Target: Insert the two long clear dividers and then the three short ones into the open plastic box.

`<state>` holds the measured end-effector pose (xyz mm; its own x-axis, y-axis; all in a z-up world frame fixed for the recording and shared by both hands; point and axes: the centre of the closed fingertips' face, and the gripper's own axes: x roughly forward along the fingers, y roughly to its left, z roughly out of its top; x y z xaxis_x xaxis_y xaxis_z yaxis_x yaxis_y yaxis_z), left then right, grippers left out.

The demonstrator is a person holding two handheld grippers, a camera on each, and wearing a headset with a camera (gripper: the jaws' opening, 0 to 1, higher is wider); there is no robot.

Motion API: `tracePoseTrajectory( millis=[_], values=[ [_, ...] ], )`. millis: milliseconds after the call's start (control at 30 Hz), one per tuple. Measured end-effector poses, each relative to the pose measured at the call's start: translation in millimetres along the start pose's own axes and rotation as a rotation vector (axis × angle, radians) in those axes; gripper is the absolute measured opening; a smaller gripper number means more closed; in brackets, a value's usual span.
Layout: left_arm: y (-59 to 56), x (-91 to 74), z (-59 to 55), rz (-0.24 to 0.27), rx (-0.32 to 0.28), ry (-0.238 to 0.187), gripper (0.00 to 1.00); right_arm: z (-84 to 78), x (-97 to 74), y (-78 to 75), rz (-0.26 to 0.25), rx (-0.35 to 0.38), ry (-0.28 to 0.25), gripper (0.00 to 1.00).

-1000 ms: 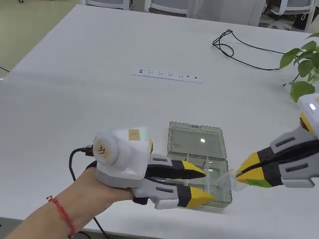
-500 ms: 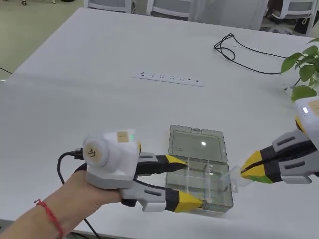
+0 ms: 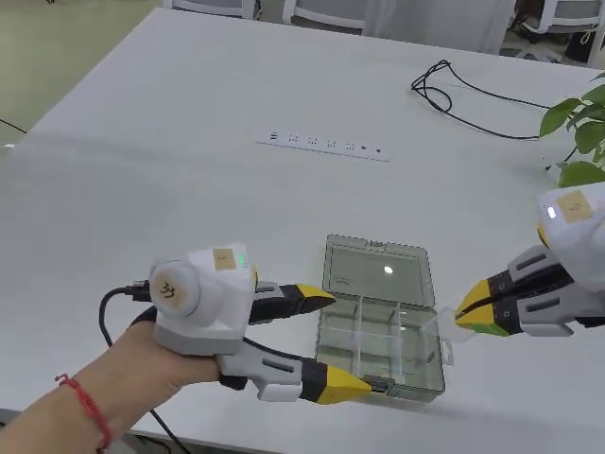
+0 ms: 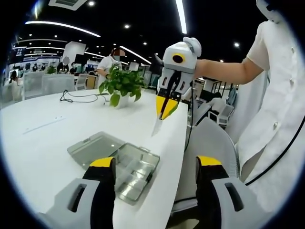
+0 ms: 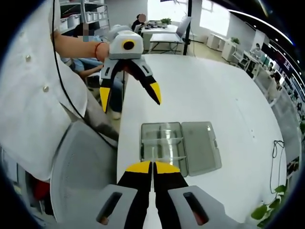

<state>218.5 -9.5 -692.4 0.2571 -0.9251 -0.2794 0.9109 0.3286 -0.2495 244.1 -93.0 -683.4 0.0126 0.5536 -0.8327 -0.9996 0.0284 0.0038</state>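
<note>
**Operator:** State of each gripper?

**Me:** My right gripper [image 3: 460, 320] is pressed together, pinching one short clear divider [image 3: 440, 333] by its end. My left gripper [image 3: 345, 340] is spread and holds nothing.

**Operator:** Location of the parts?

**Me:** The divider hangs off the right gripper's tips, just beside the right wall of the open plastic box [image 3: 416, 388]. I cannot tell whether it touches the wall. The box sits close to the near edge of the tabletop [image 3: 189, 142], with its lid laid flat toward the far edge. Clear partitions already stand inside it.

**Operator:** Handling characteristics?

**Me:** I judge the divider light, thin, smooth and likely slippery. It is probably stiff enough to slot, but could flex if forced. Grip one upper corner, leaving the lower edge and both ends free for the grooves.

**Operator:** Pose?

**Me:** The right gripper points in from the tabletop's right edge, tips slightly down. The left gripper lies at the box's left wall, pointing right.
</note>
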Motion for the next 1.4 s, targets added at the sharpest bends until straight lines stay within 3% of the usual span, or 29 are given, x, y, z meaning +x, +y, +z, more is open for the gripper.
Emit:
tracePoseTrajectory(
  millis=[633, 1400],
  values=[
    [6.8, -4.9, -6.2, 0.043, -0.007, -0.005, 0.90, -35.2, 45.5, -20.4, -0.005, -0.022, 0.095, 0.03],
    [7.2, -3.8, -7.8, 0.050, -0.015, -0.006, 0.89, -45.8, 64.3, -24.3, 0.010, -0.009, 0.129, 0.03]
  ],
)
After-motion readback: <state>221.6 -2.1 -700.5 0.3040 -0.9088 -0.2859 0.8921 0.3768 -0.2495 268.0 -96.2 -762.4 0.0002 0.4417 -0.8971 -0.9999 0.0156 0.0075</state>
